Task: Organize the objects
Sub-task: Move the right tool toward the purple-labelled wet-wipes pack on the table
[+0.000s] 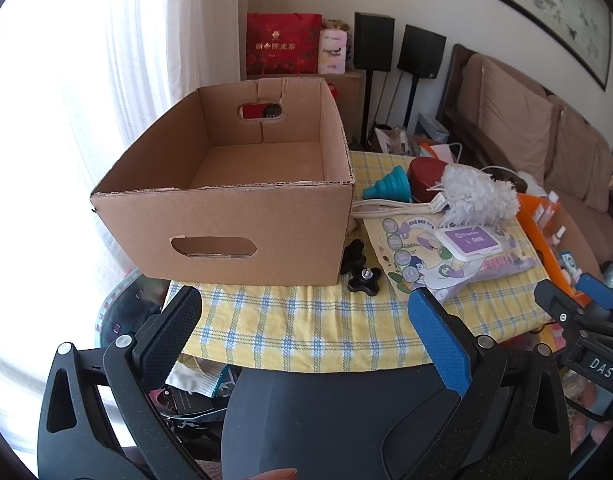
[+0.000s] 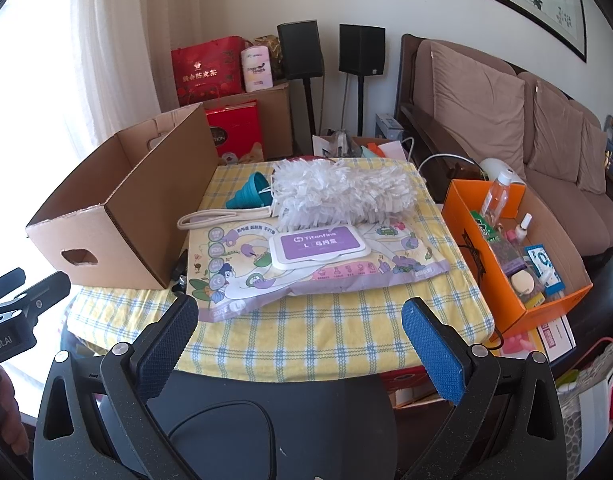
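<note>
An empty open cardboard box (image 1: 242,200) stands on the left of the yellow checked tablecloth (image 1: 306,332); it also shows in the right wrist view (image 2: 118,208). To its right lie a wipes pack with a purple lid (image 2: 318,246), a white fluffy duster (image 2: 346,194), a teal folding funnel (image 2: 250,192), a red cup (image 1: 424,174) and two black knobs (image 1: 364,278). My left gripper (image 1: 306,312) is open and empty, above the near table edge in front of the box. My right gripper (image 2: 302,320) is open and empty, in front of the wipes pack.
An orange box (image 2: 518,264) with several small bottles and packets stands at the table's right side. A brown sofa (image 2: 506,120) runs along the right wall. Red gift bags (image 2: 210,68) and two black speakers (image 2: 330,54) stand behind the table. A curtain (image 1: 138,60) hangs at left.
</note>
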